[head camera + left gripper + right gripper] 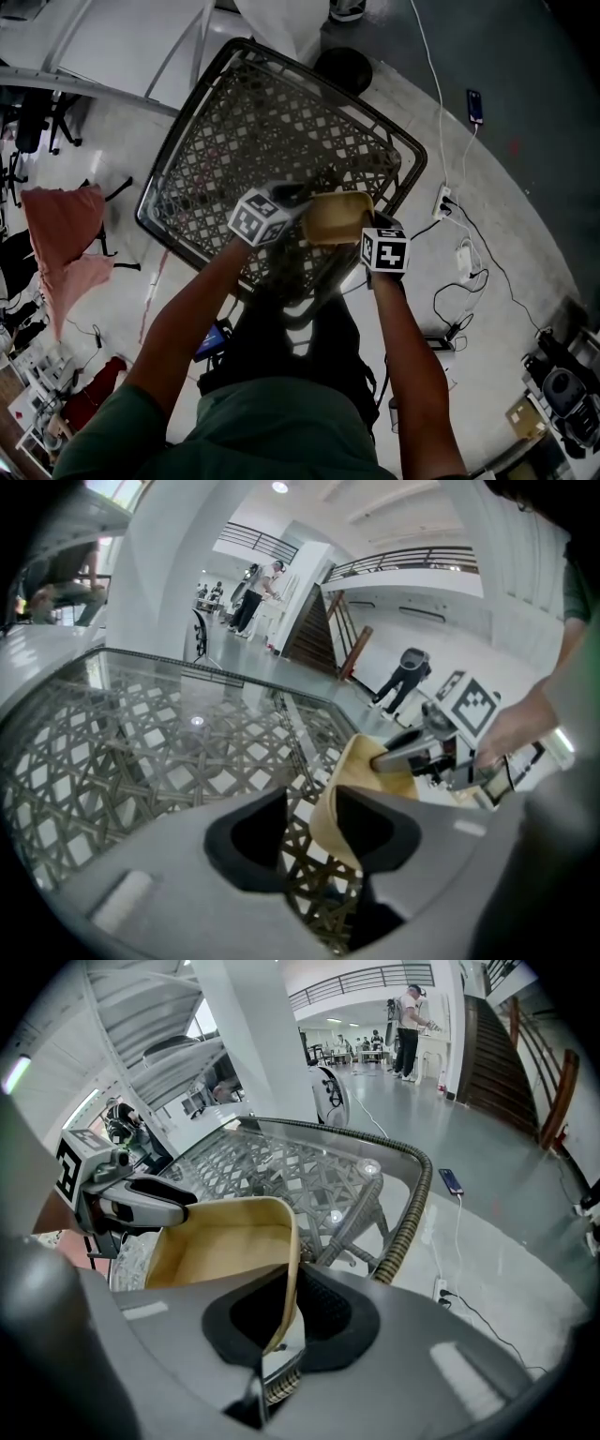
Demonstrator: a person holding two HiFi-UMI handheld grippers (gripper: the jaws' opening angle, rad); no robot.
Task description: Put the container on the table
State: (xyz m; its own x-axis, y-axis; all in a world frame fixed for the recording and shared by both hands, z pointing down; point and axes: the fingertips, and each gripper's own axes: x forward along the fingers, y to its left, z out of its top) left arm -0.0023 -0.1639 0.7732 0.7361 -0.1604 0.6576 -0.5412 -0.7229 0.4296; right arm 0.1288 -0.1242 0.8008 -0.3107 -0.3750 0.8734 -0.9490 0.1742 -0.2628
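A glass-topped wicker counter (pixel 281 122) stands on a pale floor (pixel 525 112). The tan container (pixel 337 217) is over the counter's near edge; whether its base touches the glass is not clear. The right hand-held gripper (pixel 286 1309) is clamped narrow on the container's near wall, one pad inside and one outside. The left hand-held gripper (pixel 311 808) stands partly apart around the opposite wall. The rim lies against the pad at that view's right, and the other pad is clear of it, with wicker showing through the gap.
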